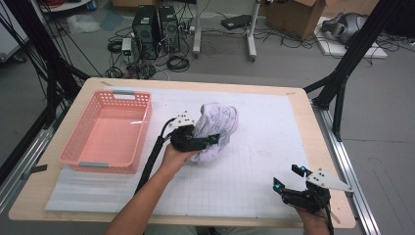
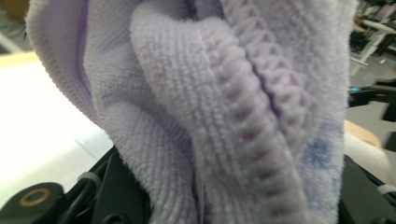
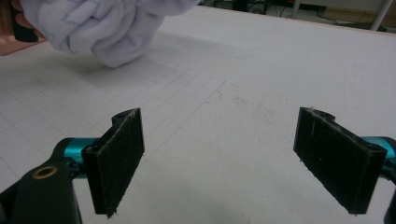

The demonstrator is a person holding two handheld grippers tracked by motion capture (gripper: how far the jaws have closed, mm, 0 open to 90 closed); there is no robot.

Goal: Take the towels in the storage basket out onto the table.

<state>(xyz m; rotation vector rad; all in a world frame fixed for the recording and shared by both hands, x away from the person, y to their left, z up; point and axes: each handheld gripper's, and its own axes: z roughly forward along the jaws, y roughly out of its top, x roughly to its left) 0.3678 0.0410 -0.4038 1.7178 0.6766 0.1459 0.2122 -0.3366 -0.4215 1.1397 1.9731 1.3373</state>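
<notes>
Both grippers sit low over the table: the left gripper (image 1: 211, 139), on a bare forearm reaching up from six o'clock in the high view, points toward three o'clock and is clamped on a crumpled pale lilac terry cloth with blue print (image 1: 216, 127), whose folds bulge between its jaws in the left gripper view (image 2: 224, 116). That cloth lies bunched near the middle of the table, just to the three o'clock side of the basket, its lower edge touching the mat. At roughly five o'clock, the right gripper (image 1: 288, 177) rests near the table's near edge, held level and aimed toward ten o'clock, its jaws spread wide with nothing between them; in the right gripper view (image 3: 233, 163) its two black pads stand well apart over bare mat, with the cloth (image 3: 107, 28) at eleven o'clock. A white gridded mat (image 1: 254, 147) covers most of the light wooden tabletop with rounded corners (image 1: 318, 142). One salmon-pink slotted plastic basket (image 1: 105, 132) stands at nine o'clock. Beyond the table, on a grey floor, stand two black computer towers (image 1: 156, 32) among loose cables, and one cardboard box (image 1: 298, 14) at one o'clock. Count: two grippers, one cloth, one basket.
</notes>
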